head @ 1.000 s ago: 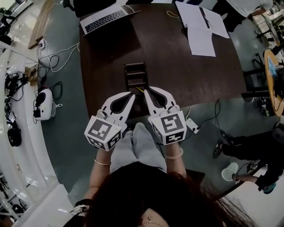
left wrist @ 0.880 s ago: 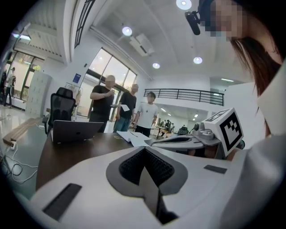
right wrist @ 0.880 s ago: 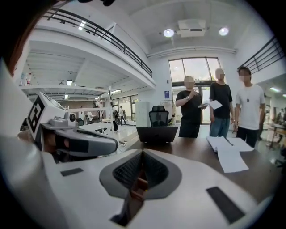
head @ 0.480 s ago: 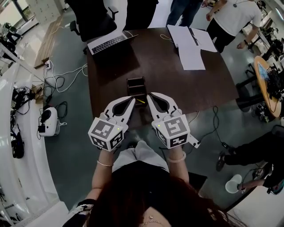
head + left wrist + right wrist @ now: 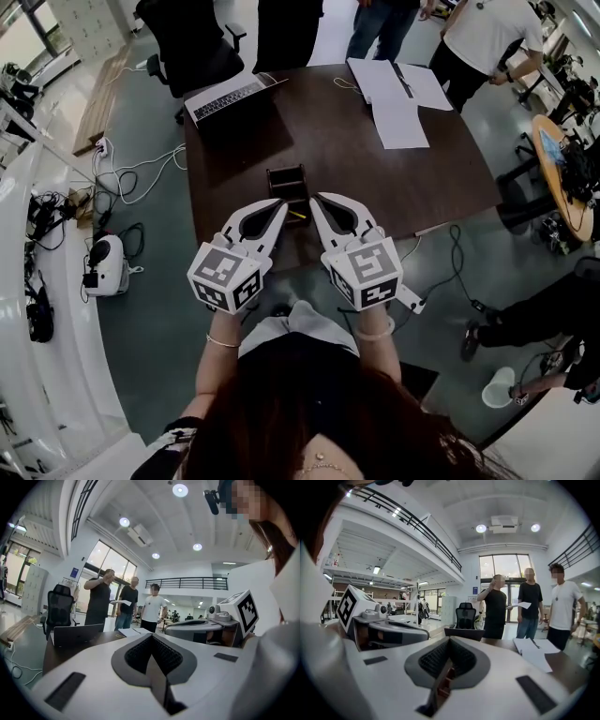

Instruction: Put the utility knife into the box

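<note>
1. Utility knife (image 5: 296, 215) — one, thin, yellow — lies on the dark wooden table (image 5: 356, 159), between the two claws and just beside the box (image 5: 287, 178).
2. Box: one, dark, rectangular, open-topped.
3. Left claw (image 5: 272, 211) and right claw (image 5: 322, 207) — white plastic, ribbed pads, both clenched, empty.

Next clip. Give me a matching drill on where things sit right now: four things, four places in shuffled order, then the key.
Things:
1. box
2. laptop
3. utility knife
4. papers

Places:
A. far left corner of the table
B. on the table, between the left gripper and the right gripper
C. far right part of the table
D. middle of the table, just beyond both grippers

Pairs: 1-D, 2-A, 3-B, 4-C
</note>
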`<state>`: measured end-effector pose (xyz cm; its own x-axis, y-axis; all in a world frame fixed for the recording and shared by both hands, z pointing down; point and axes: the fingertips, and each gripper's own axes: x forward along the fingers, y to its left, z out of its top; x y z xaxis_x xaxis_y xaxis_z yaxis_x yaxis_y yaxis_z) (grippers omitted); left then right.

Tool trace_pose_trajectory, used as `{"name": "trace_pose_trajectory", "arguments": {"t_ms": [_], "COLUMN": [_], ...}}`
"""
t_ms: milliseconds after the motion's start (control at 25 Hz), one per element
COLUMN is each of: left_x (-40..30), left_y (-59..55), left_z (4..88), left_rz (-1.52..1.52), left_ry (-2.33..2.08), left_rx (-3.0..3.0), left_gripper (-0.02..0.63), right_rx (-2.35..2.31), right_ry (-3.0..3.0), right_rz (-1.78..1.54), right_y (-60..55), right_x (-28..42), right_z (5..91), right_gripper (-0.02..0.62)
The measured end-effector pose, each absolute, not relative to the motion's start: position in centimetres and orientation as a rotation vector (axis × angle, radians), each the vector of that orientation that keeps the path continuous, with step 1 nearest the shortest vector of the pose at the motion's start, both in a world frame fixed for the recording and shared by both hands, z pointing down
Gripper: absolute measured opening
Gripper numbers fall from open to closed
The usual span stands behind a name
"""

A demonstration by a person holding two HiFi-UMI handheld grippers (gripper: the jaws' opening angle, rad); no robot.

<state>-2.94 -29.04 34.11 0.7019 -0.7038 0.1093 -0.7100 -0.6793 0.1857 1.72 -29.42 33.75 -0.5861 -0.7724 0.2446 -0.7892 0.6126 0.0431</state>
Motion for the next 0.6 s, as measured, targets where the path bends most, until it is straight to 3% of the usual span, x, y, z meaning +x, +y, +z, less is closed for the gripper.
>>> {"name": "trace_pose_trajectory", "arguments": {"t_ms": [600], "left_x": [-3.2], "left_y": [-29.59], "left_z": [34.5], "left_rz": [0.045], "left_ry": [-1.119], "left_rx": [2.684], "left_gripper": [0.0], "right_rx": [1.264], "right_ry": [-2.591], "right_rz": [0.123], "right_y": [-30.08], "right_x": [1.2], "right_z": [34.42], "right_gripper": [0.015]}}
